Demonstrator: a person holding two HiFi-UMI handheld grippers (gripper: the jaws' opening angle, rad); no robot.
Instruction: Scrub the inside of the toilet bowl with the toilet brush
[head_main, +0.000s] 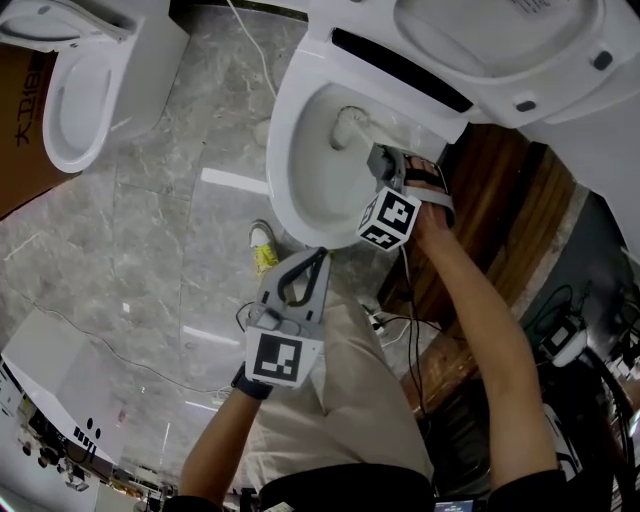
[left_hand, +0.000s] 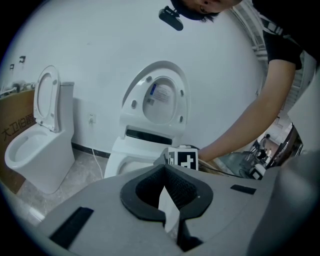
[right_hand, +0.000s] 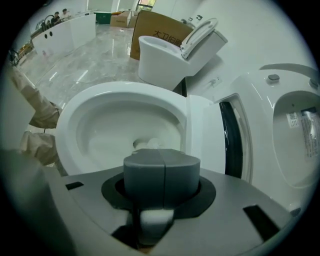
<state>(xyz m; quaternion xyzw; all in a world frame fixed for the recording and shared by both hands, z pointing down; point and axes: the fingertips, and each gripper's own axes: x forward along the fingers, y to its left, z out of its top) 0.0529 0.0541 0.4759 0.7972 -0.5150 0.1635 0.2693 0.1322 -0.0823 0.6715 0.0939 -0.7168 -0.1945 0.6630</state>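
Note:
The white toilet bowl (head_main: 285, 195) stands open with its lid (head_main: 500, 40) raised. My right gripper (head_main: 378, 160) reaches over the bowl's right rim and is shut on the white toilet brush. The brush head (head_main: 347, 125) is down inside the bowl near the drain. In the right gripper view the closed fingertips (right_hand: 162, 172) hide most of the handle, and the brush head (right_hand: 147, 145) shows beyond them inside the bowl (right_hand: 100, 95). My left gripper (head_main: 320, 255) hangs shut and empty in front of the bowl, over the person's leg. In its own view its jaws (left_hand: 165, 170) point toward the toilet (left_hand: 125, 155).
A second toilet (head_main: 90, 90) stands on the marble floor at the left, beside a cardboard box (head_main: 20, 130). A small yellow and white object (head_main: 262, 250) lies on the floor by the bowl's base. Dark wood panelling (head_main: 500, 230) and cables (head_main: 400, 325) are to the right. A white cabinet (head_main: 60, 375) sits at the lower left.

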